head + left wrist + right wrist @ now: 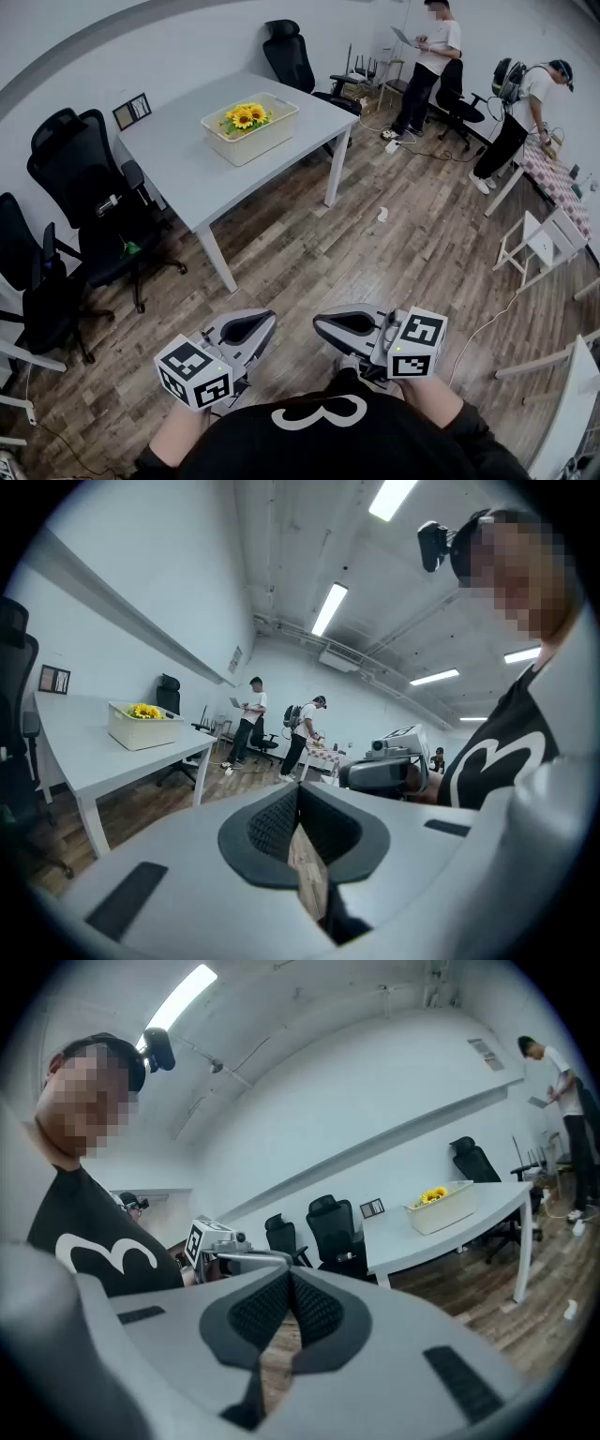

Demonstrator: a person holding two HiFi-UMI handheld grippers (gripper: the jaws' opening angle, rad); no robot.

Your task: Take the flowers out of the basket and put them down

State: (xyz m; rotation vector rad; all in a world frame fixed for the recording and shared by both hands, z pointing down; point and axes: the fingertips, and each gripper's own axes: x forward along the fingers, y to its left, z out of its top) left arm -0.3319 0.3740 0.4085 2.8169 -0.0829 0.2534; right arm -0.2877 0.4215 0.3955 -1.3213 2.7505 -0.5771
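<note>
Start position: both grippers are empty and well apart from the table (187, 164).
The left gripper (246, 330) and right gripper (342, 324) each have their jaws pressed together on nothing. The flowers (245, 116) stand in the basket (272, 133), toward the table's far edge. They are probably light, with easily crushed petals; the stems, hidden behind the basket wall, seem the safer hold.
</note>
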